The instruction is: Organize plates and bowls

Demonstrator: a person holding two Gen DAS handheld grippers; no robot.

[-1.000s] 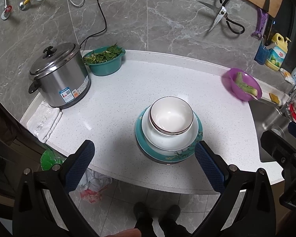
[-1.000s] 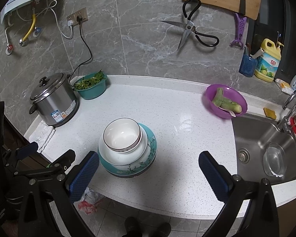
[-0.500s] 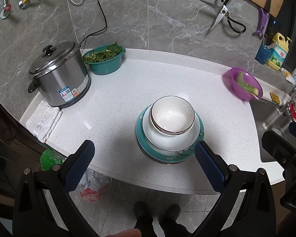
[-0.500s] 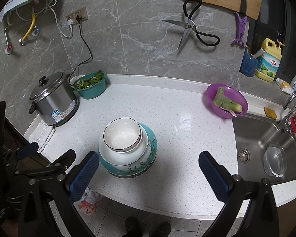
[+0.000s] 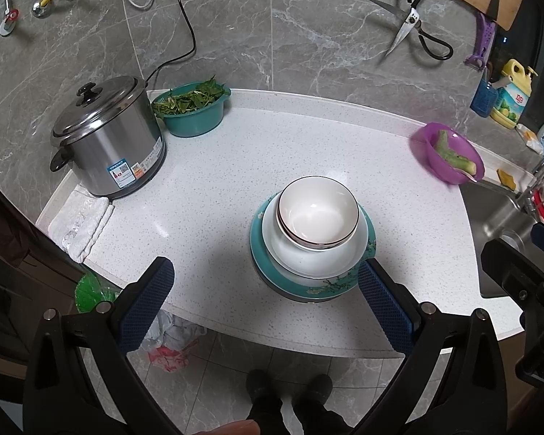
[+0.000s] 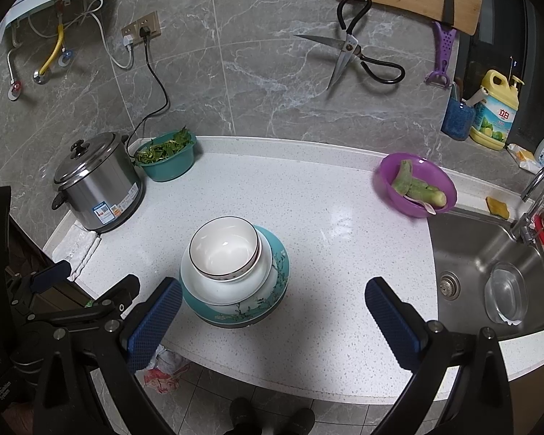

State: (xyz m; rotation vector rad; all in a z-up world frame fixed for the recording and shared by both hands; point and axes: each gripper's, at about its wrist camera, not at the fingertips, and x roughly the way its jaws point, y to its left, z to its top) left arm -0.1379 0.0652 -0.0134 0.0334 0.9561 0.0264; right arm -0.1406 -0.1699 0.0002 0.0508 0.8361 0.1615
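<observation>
Dim indoor light from overhead. Soft glare on the white speckled countertop (image 6: 344, 224), upper centre right of the right wrist view; highlight inside the white dark-rimmed bowl (image 5: 317, 214). Broad grey shadows at lower centre of both frames. Strong fisheye bending, black vignette in the corners. Slight motion blur on the purple plastic bowl (image 5: 449, 159) at right edge. Centre sharp.

The bowl (image 5: 317, 212) sits nested in a stack of plates (image 5: 312, 272) at the front centre of the counter (image 5: 308, 137), with the rice cooker (image 5: 107, 137) at left rear and the sink (image 6: 489, 275) at right.
</observation>
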